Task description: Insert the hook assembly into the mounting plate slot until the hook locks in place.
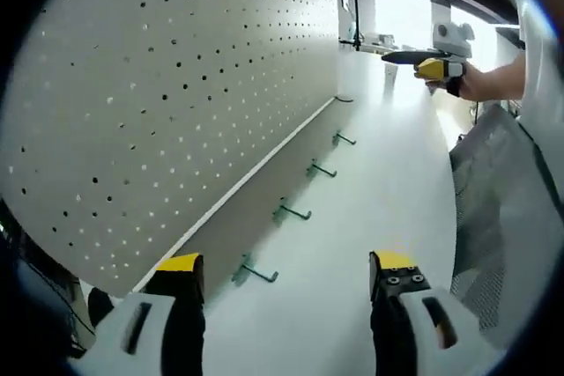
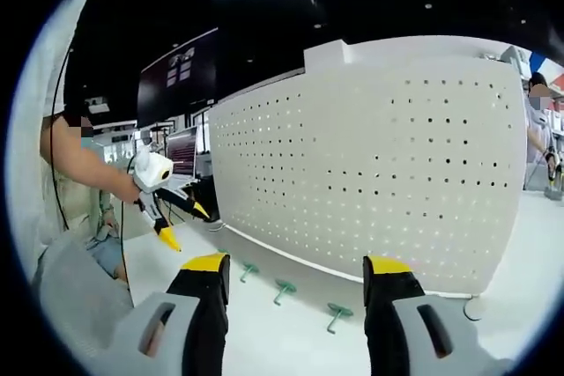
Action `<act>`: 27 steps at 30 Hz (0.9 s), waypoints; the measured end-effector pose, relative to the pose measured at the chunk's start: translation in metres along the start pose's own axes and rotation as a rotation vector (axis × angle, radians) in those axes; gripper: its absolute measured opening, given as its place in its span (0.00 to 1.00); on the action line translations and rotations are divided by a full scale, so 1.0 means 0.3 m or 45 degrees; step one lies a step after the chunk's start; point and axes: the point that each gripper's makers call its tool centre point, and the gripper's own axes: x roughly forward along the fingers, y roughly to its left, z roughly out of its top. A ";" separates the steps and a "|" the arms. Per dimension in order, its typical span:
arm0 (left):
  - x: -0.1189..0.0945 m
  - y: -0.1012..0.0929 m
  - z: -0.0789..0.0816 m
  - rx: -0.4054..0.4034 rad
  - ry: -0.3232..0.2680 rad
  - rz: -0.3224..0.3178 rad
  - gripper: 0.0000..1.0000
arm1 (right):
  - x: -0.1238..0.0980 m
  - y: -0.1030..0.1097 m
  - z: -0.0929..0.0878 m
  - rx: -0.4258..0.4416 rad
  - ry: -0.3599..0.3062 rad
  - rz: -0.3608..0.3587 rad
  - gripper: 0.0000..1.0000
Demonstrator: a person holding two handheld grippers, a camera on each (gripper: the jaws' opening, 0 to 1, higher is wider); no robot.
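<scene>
Both tongs stood released — the left gripper (image 1: 286, 272) and right gripper (image 2: 297, 272) held nothing. The hooks (image 1: 291, 211) lay in a row on the desk (image 1: 388, 191) along the pegboard (image 1: 176, 85) foot; a careless grab could scatter them.

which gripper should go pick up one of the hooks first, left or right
Probably the left. Its open gripper sits low over the table, with the nearest hook just ahead between its jaws. The right gripper, also open, sees the hooks farther off by the pegboard.
</scene>
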 end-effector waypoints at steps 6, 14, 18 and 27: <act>0.023 0.023 -0.052 0.061 0.117 -0.071 0.79 | -0.009 -0.002 0.001 0.004 -0.007 -0.009 0.59; 0.060 0.052 -0.085 0.074 0.207 -0.127 0.80 | -0.019 -0.008 -0.005 0.005 0.000 -0.018 0.59; 0.076 0.054 -0.100 0.094 0.248 -0.155 0.80 | -0.021 -0.014 -0.006 0.006 0.000 -0.025 0.59; 0.101 0.067 -0.136 0.164 0.339 -0.206 0.79 | -0.028 -0.018 -0.011 0.012 0.001 -0.032 0.59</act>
